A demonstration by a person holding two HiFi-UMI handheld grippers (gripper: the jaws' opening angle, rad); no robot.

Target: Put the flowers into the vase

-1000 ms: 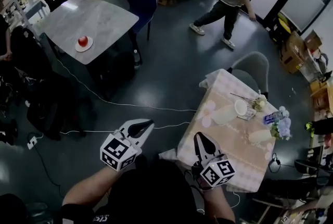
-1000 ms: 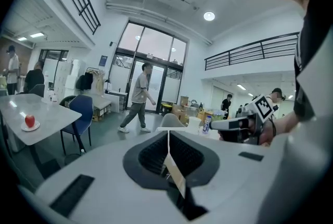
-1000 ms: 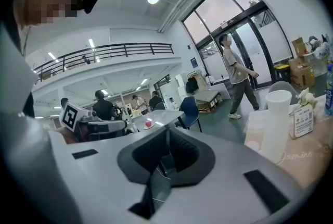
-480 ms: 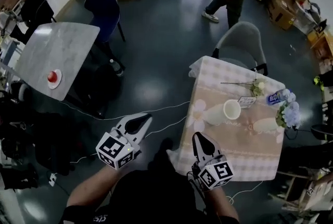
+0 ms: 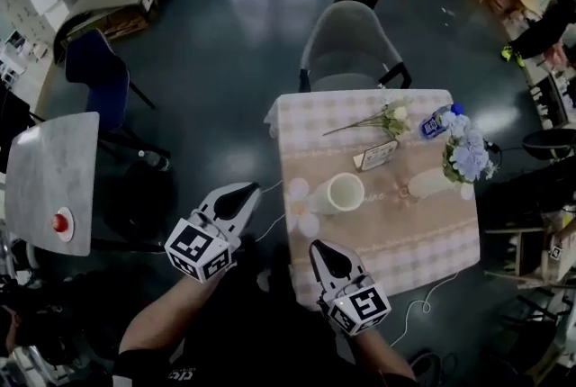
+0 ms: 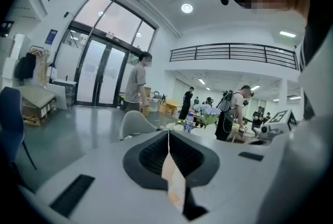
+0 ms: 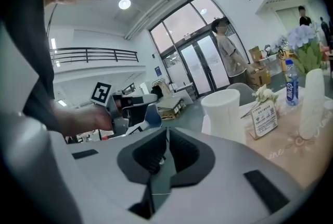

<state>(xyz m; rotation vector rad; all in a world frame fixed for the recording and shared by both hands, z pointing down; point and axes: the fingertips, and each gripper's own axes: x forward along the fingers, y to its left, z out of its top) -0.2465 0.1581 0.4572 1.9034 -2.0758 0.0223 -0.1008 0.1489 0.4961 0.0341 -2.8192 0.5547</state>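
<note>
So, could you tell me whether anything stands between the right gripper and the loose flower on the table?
Yes. The white vase stands almost on the line from the right gripper to the flower, and the small sign card stands just beyond it. Reaching over or around them looks needed.
</note>
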